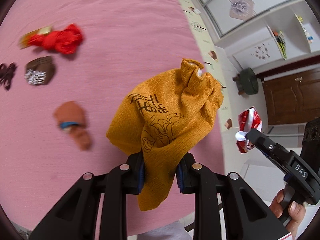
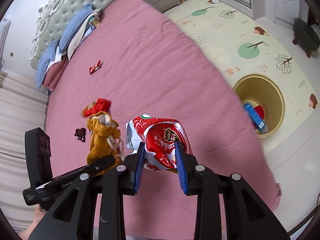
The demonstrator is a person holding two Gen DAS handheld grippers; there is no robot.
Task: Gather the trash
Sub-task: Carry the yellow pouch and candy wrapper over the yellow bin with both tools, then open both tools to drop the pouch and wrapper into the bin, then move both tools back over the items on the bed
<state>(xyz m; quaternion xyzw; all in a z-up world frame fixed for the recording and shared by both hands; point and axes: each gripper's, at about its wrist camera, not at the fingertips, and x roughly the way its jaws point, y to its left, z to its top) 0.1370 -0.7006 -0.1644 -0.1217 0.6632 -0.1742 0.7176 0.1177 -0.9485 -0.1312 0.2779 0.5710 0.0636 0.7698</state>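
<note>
Both grippers loaded over the pink bed sheet [image 2: 140, 46]

Left gripper [image 1: 160, 172] pinches a mustard knitted drawstring pouch [image 1: 166, 116], neck pointing away; right gripper [image 2: 161, 160] clamps a crinkly red-white snack wrapper [image 2: 160, 136]. Right, past the bed edge, a yellow round plastic bin [image 2: 278, 100] holds a blue box [image 2: 255, 116] and something red.

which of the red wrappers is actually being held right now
The crumpled red-and-white snack bag, clamped between the right gripper fingers above the pink bed. The small red wrapper near the pillows lies loose on the sheet, untouched.
</note>
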